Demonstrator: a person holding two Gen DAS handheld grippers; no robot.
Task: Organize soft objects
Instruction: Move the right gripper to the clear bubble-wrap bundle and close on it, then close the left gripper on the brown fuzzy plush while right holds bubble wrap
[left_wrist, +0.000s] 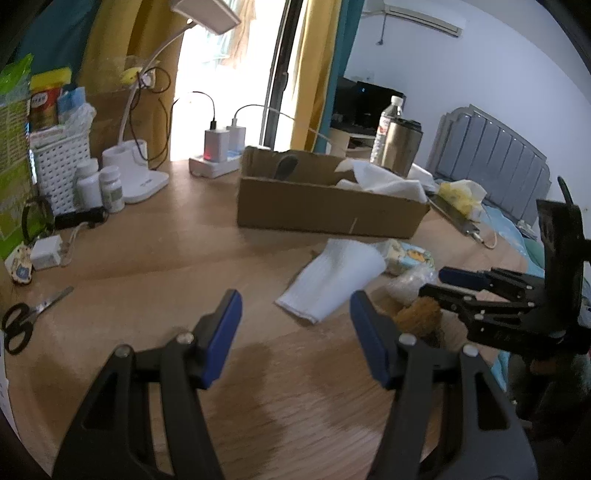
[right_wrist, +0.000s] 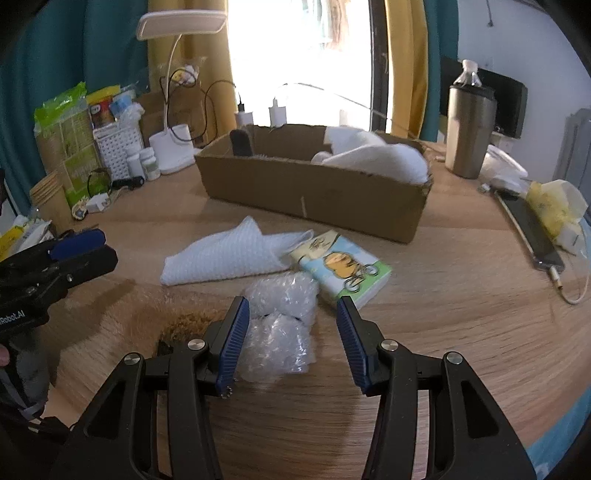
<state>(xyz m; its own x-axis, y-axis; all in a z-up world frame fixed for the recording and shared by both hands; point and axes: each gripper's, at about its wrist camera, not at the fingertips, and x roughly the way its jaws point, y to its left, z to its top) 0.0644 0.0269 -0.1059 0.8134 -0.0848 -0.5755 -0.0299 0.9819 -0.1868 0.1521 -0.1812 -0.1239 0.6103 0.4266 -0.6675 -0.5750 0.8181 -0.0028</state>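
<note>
White folded cloth (left_wrist: 332, 280) lies on the wooden table (left_wrist: 155, 280) before the cardboard box (left_wrist: 325, 206), long axis slanting from near-left to far-right; the left gripper (left_wrist: 295, 332) hangs spread and empty. From the right wrist, bubble wrap (right_wrist: 280, 325) sits between the right gripper's (right_wrist: 291, 339) parted jaws, untouched.

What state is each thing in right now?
left hand-held gripper: open, empty
right hand-held gripper: open, above bubble wrap
cardboard box: open-topped, white cloth inside
white towel: folded, on table
tissue pack: lying flat
steel tumbler: upright, lidded
</note>
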